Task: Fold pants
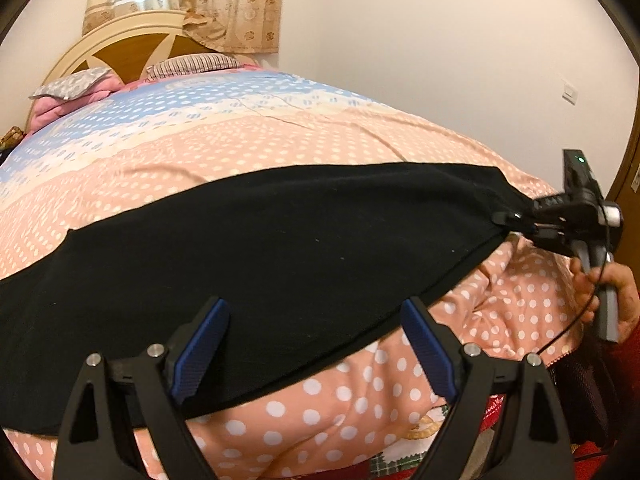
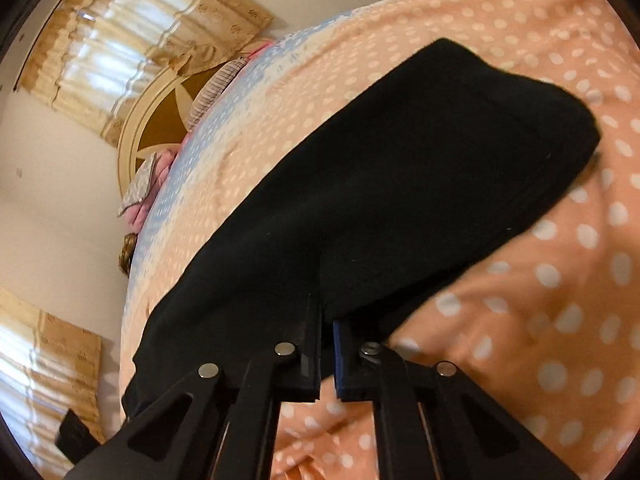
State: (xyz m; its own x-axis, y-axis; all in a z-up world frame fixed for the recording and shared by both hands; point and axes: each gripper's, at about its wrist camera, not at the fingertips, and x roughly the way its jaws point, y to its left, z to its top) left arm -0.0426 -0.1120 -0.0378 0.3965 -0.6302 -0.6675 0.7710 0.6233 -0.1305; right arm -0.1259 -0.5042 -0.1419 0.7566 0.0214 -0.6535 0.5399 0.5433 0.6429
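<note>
The left gripper (image 1: 316,344) is held low over the near edge of the bed (image 1: 280,136), its two blue-padded fingers (image 1: 202,354) spread wide apart with nothing between them; the black pants (image 1: 256,240) lie just beyond and partly beneath the fingertips. The right gripper (image 1: 510,218) is seen in the left wrist view at the bed's right edge, reaching in sideways, its fingers closed on the end of the pants. The hand (image 1: 608,300) gripping its handle is only partly shown, cut off by the frame edge.

In the right wrist view the right gripper (image 2: 327,316) is shown with its jaws nearly together and a fold of black cloth pinched between them. The view is strongly tilted and somewhat blurred. The pants (image 2: 400,184) are stretched away from it across the polka-dot bedspread (image 2: 560,280) toward the far edge of the bed, ending in a squared-off end that is not visible in the left wrist view. The left gripper does not appear here.

Seams and details of the pants are hard to make out against the dark fabric. The headboard (image 1: 120,50), pillows (image 1: 192,65) and curtain (image 1: 188,0) appear at the head of the bed in both views.
</note>
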